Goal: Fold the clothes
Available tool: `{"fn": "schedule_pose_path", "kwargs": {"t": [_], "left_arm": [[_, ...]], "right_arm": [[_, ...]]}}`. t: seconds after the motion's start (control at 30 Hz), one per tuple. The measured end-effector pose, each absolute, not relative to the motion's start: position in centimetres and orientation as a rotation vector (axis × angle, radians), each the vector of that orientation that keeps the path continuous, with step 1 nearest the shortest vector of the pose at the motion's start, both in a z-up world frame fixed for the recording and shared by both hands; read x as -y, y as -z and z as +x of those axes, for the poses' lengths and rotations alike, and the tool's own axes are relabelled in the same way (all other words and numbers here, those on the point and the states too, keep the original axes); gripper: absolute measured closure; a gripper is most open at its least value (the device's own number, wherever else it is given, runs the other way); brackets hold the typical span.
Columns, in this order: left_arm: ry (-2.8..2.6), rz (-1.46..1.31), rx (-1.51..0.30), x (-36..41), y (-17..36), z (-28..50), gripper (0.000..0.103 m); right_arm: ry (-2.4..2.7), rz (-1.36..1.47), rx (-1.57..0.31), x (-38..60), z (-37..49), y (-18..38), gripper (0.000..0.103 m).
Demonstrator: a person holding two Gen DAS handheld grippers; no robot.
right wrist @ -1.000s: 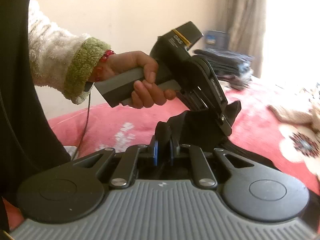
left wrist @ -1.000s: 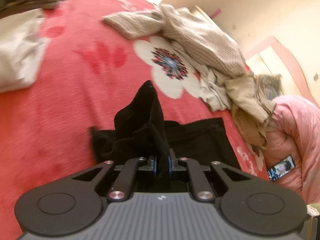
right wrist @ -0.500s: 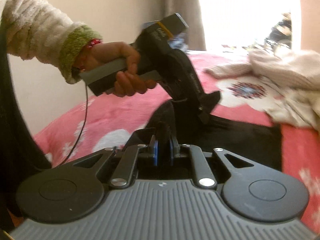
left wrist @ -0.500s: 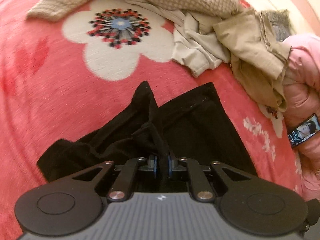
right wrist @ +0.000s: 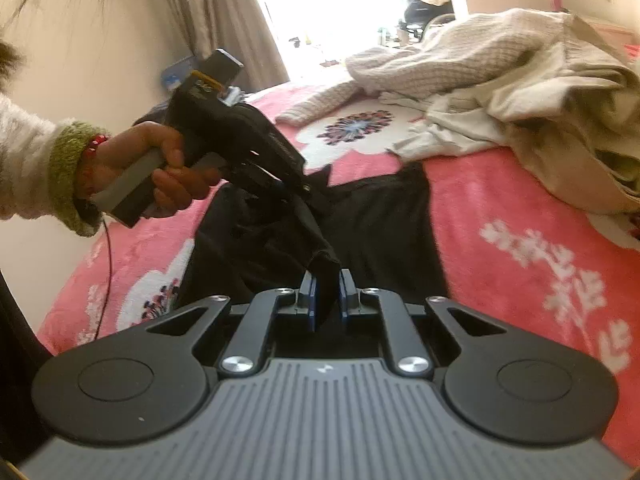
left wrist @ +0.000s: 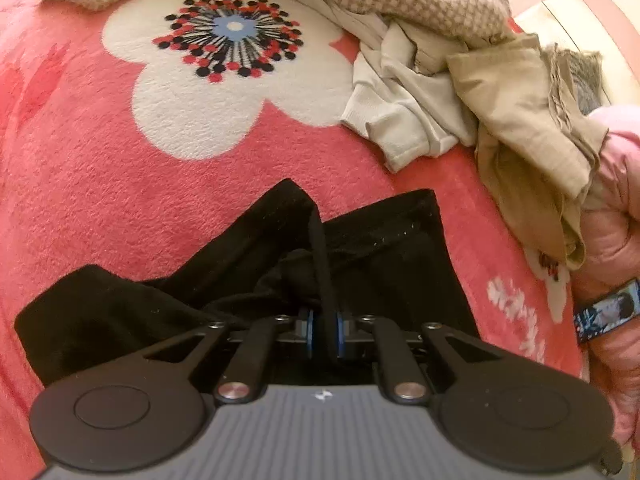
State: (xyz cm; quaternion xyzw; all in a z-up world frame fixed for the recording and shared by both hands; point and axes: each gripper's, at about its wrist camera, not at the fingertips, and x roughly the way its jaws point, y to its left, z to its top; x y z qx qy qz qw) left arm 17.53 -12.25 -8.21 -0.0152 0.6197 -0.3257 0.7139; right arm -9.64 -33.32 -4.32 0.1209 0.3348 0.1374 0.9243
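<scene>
**Black garment carried down toward the blanket for a fold**

Both of our grippers have swung forward and lower since a second ago, and the white flower [left wrist: 224, 76] on the blanket that sat farther off now fills the upper part of the left wrist view. We take that flower as our landmark. The black garment [left wrist: 392, 248] lies on the pink blanket [left wrist: 80, 168] just on our side of the flower, partly spread, with a loose flap pointing up toward it. Our left gripper [left wrist: 323, 330] is pinched on a raised ridge of the black cloth, and our right gripper [right wrist: 326, 300] is pinched on another bunched corner of it. The left hand [right wrist: 160, 168] shows in the right wrist view, tilting its tool steeply down. We judge that we hold two points so one edge travels across as a straight line. Beyond the flower sits the heap of beige clothes [left wrist: 440, 72], still unfolded.
</scene>
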Motion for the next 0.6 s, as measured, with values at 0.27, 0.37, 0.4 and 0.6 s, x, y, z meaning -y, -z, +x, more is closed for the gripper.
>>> {"fn": "schedule_pose_path", "kwargs": {"t": [0.27,0.37,0.4,0.6], "left_arm": [[0.790,-0.063,-1.329,12.8,6.0,16.9,0.092],[0.813,-0.042,-1.328,13.8,6.5,16.7,0.092],[0.809,-0.038,-1.334,14.1,7.0,16.8,0.092],[0.805,-0.018,-1.342,14.5,8.5,16.7,0.092]], "right_arm": [[-0.191,0.282,-0.717,34.4,-11.3,4.7,0.097],[-0.186,0.322,-0.736,34.8,-11.3,5.0,0.097],[-0.188,0.342,-0.744,35.0,-11.3,5.1,0.096],[-0.225,0.559,-0.802,37.1,-10.5,7.0,0.077]]}}
